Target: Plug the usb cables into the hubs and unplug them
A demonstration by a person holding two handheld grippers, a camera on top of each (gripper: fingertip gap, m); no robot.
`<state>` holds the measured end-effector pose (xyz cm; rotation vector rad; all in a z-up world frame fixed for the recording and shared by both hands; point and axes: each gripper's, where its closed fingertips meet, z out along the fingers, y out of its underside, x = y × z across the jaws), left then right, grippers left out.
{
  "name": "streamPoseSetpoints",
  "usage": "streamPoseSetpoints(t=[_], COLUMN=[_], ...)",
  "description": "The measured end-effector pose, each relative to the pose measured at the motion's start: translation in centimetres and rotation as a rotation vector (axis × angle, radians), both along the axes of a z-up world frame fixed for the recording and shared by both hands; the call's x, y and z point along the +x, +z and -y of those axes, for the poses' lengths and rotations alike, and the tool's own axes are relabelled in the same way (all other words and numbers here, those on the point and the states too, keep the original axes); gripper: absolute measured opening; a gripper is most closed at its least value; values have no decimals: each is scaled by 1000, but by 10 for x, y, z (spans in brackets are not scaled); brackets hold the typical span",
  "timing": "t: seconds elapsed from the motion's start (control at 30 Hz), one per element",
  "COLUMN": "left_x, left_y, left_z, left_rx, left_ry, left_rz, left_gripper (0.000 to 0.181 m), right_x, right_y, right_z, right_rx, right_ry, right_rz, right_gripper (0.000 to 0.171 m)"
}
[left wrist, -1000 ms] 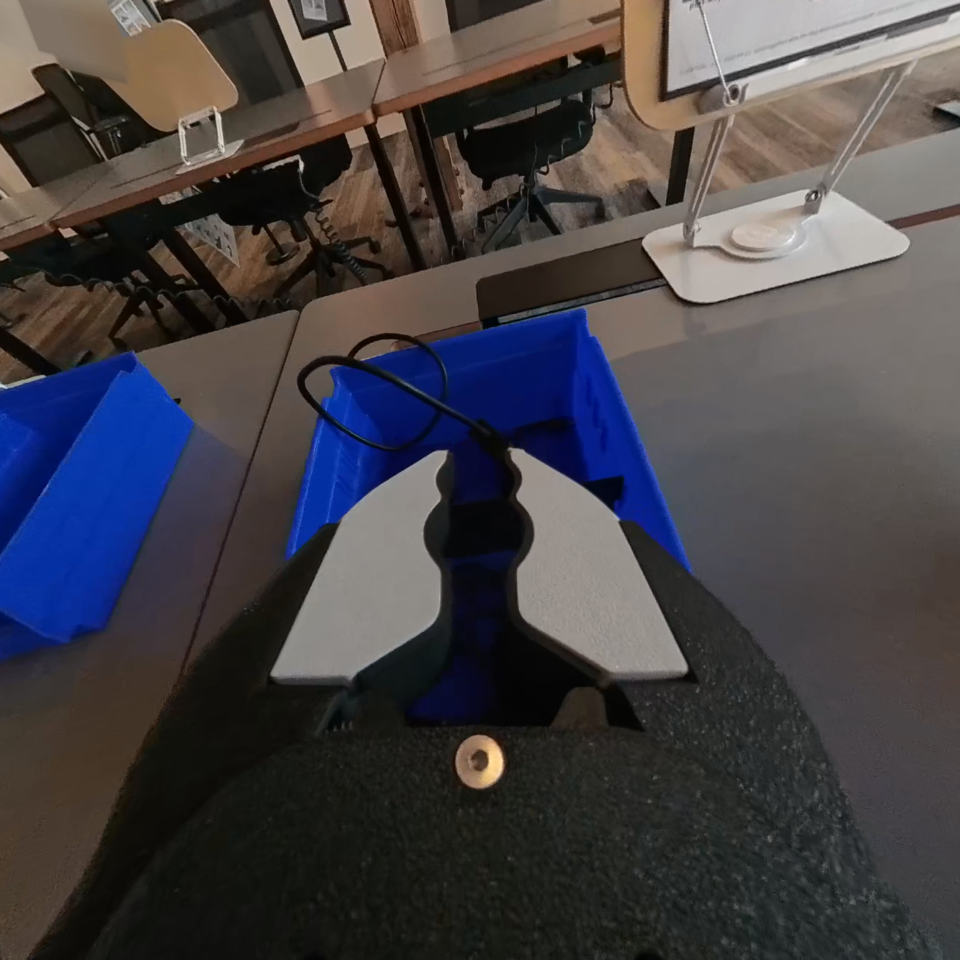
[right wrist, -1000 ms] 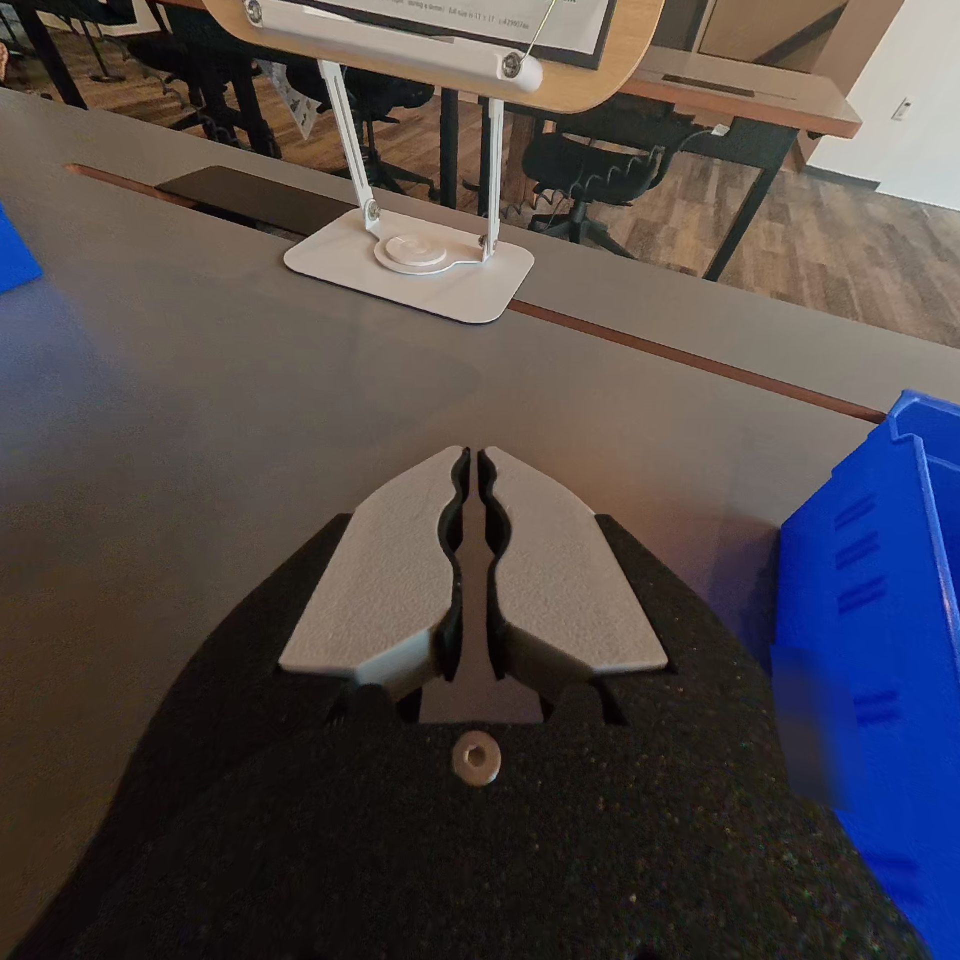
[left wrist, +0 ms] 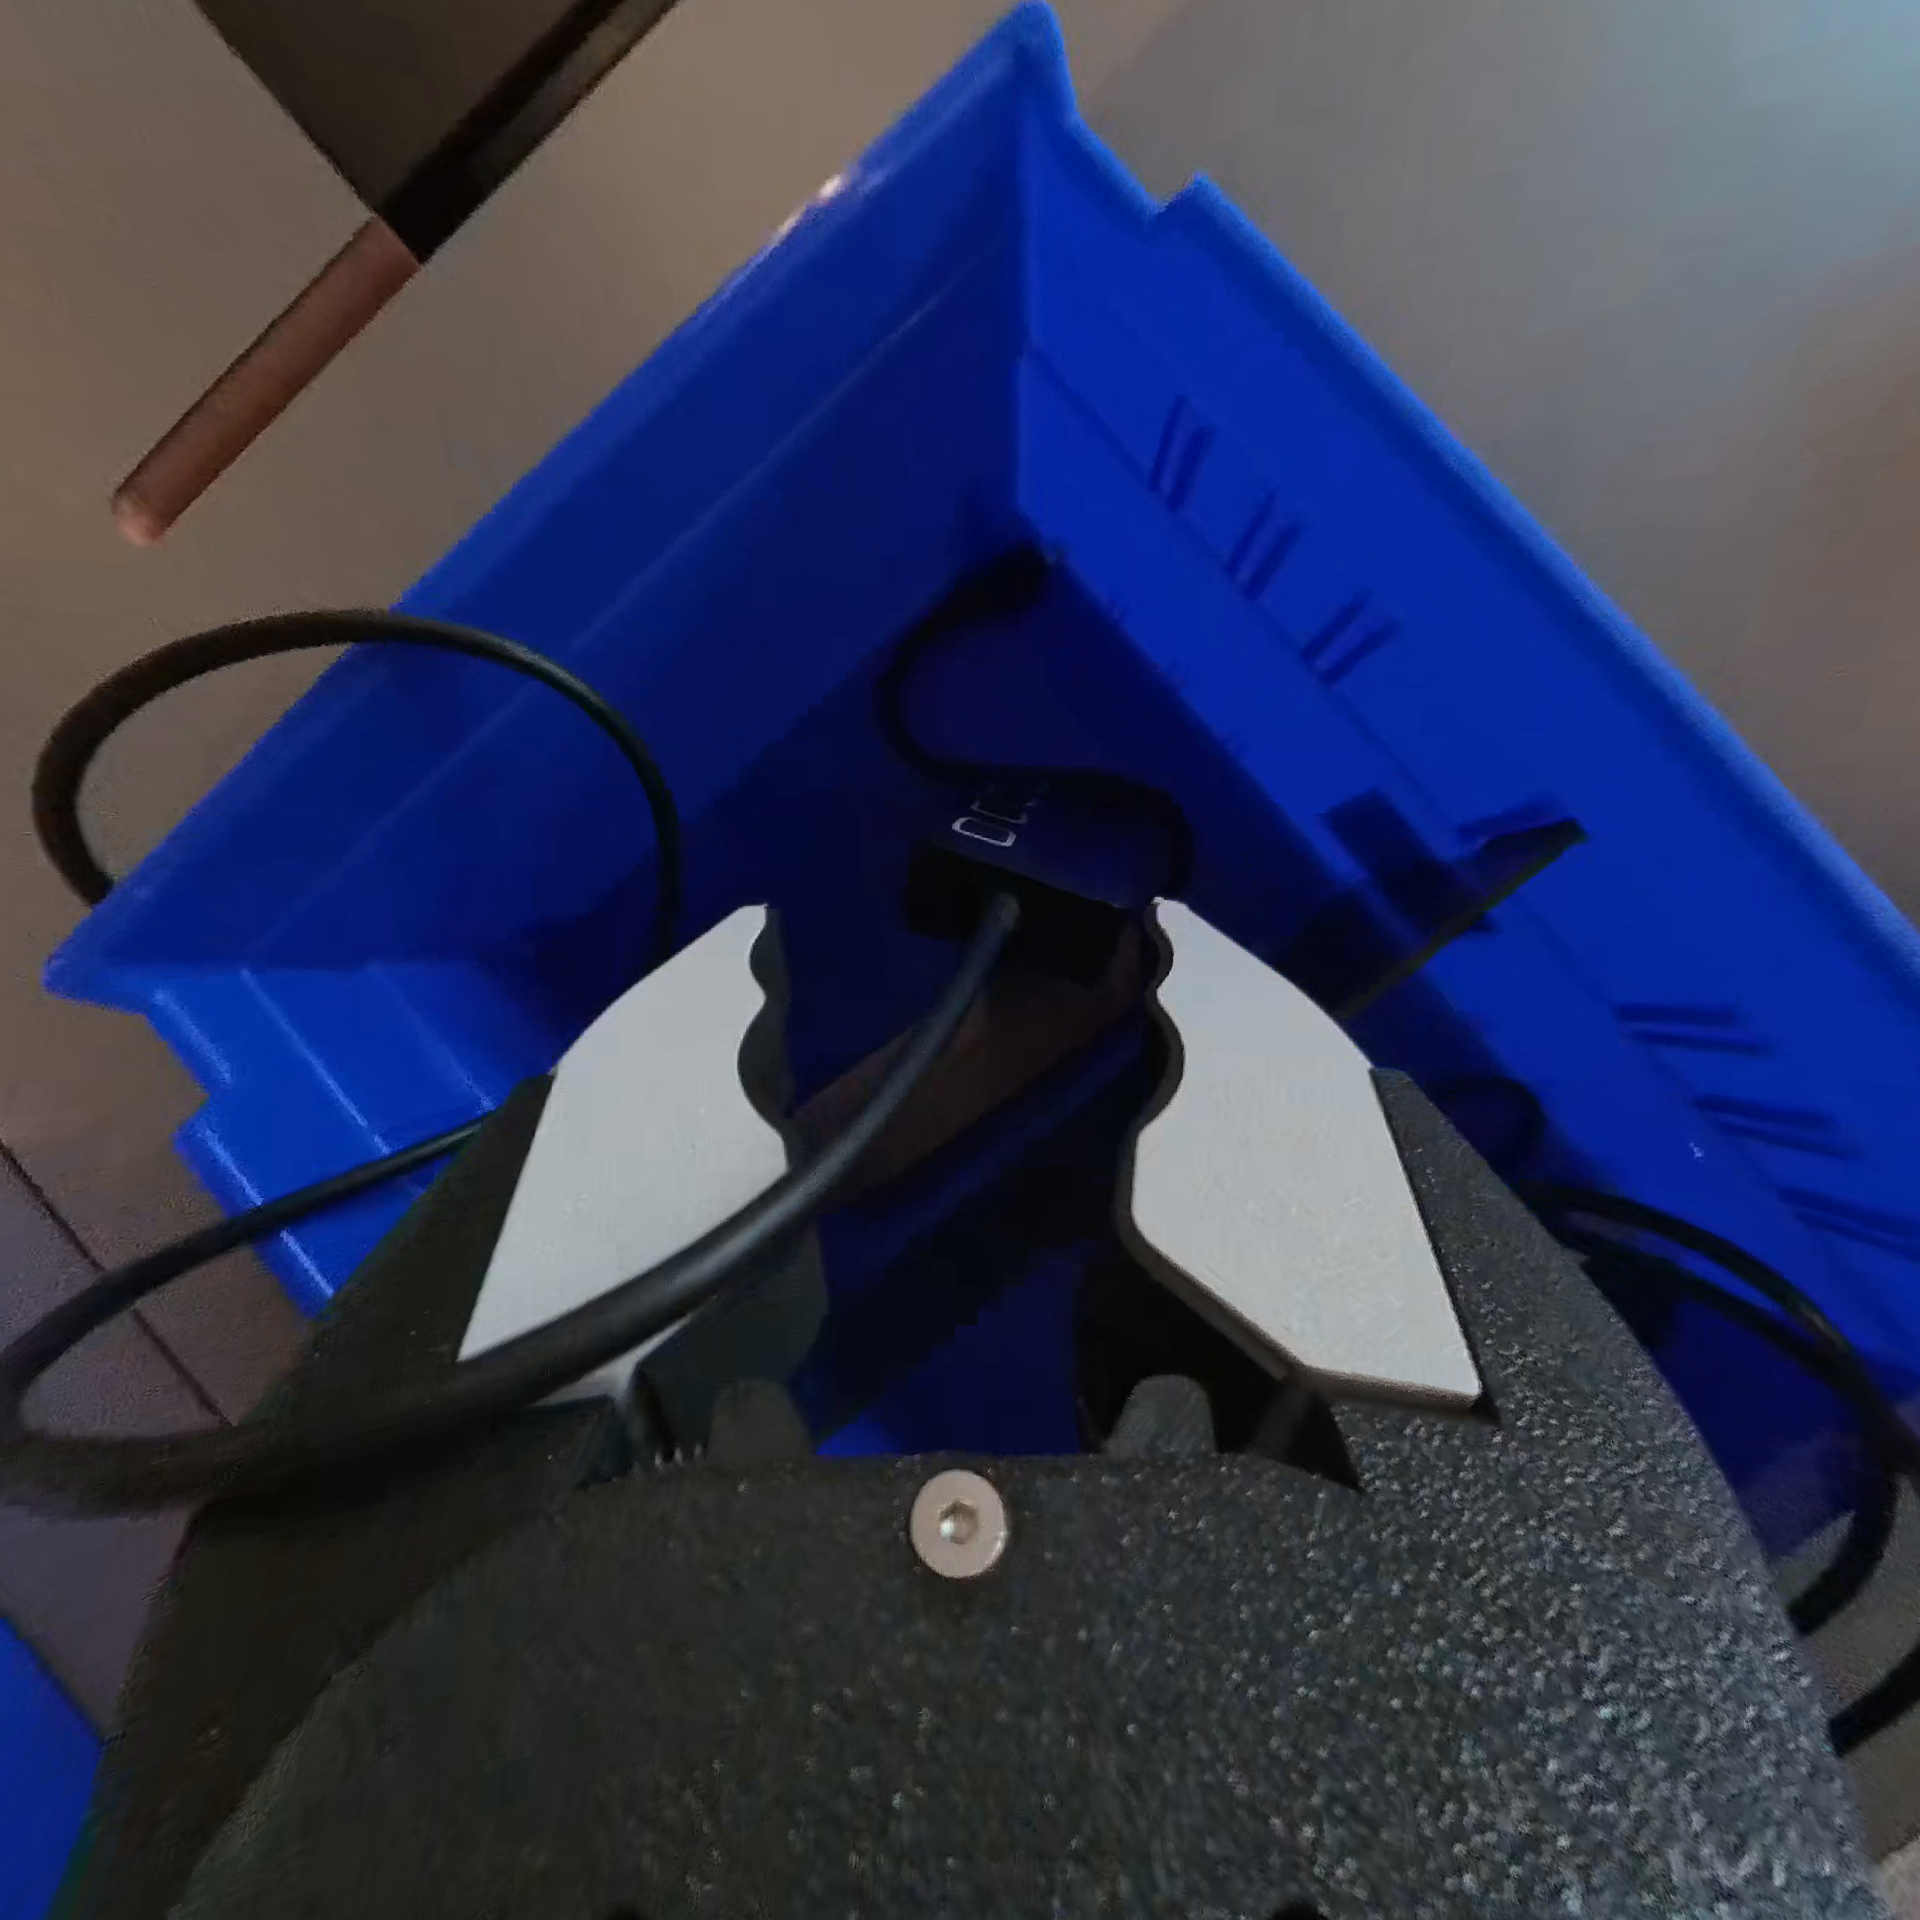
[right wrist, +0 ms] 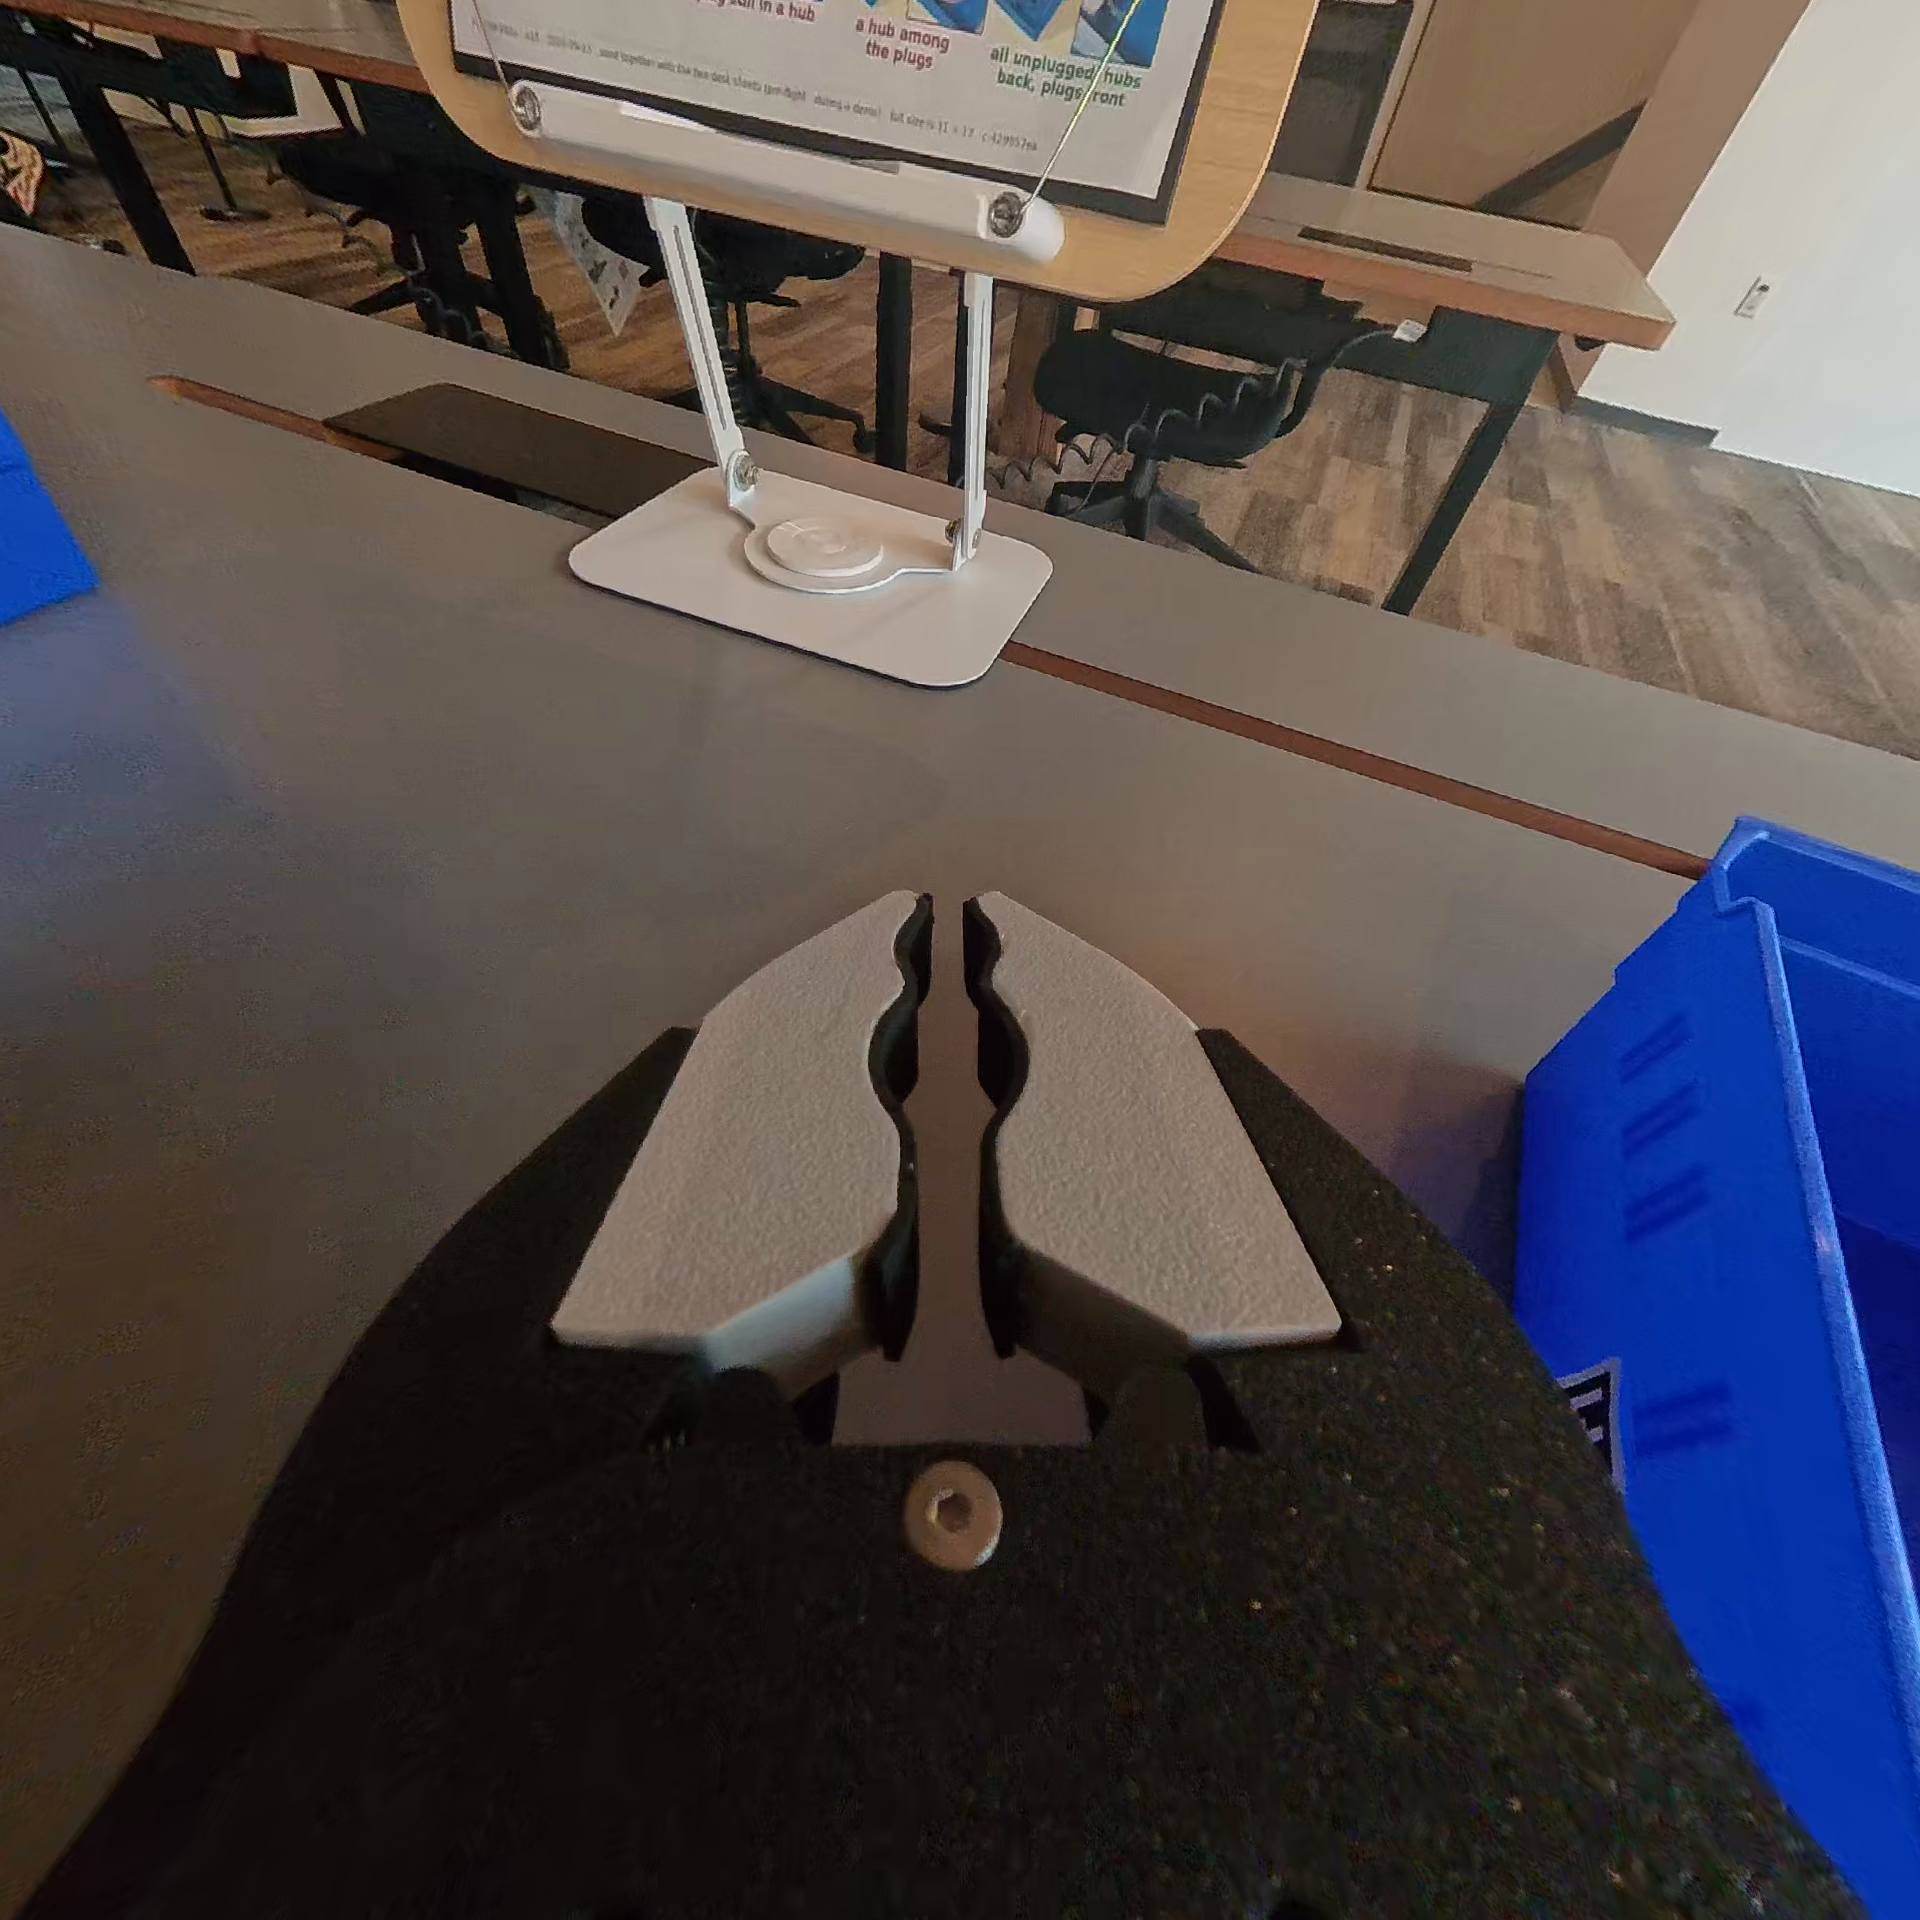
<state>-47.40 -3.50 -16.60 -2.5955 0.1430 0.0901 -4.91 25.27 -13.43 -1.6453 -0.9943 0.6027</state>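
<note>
A small black rectangular USB hub (left wrist: 1023,868) lies deep in the blue plastic bin (left wrist: 727,623), mid-frame, a thin black cable (left wrist: 852,1122) plugged into it and looping out lower left. The left hand-held gripper (left wrist: 961,914) hovers above it, fingers spread wide. The right hand-held gripper (right wrist: 945,904), nearly closed and empty, hangs over the grey worktop (right wrist: 364,883) before a white stand (right wrist: 810,582).
</note>
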Motion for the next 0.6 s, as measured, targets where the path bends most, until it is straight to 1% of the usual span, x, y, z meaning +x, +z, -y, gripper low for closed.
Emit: streamPoseSetpoints(t=[0.17, 0.4, 0.47, 0.5, 0.53, 0.6], left_x=[5, 13, 15, 17, 19, 21], left_y=[-7, -9, -9, -8, -7, -7], left_z=[-7, -11, -12, -13, -14, -13], left_rx=[-7, -29, -38, -32, -20, -21], left_ry=[-96, -190, -201, -208, -217, -217], left_rz=[35, 74, 84, 92, 105, 118], left_gripper=[67, 61, 58, 53, 44, 44], right_x=[0, -2, -2, -2, -2, -2], right_y=[-1, -3, -3, -3, -3, -4], right_z=[-1, 0, 0, 0, 0, -1], right_rx=[-1, 2, 5, 6, 6, 5], right_ry=[-2, 2, 3, 2, 2, 0], right_rz=[2, 13, 13, 14, 14, 14], right_gripper=[5, 5, 5, 5, 5, 5])
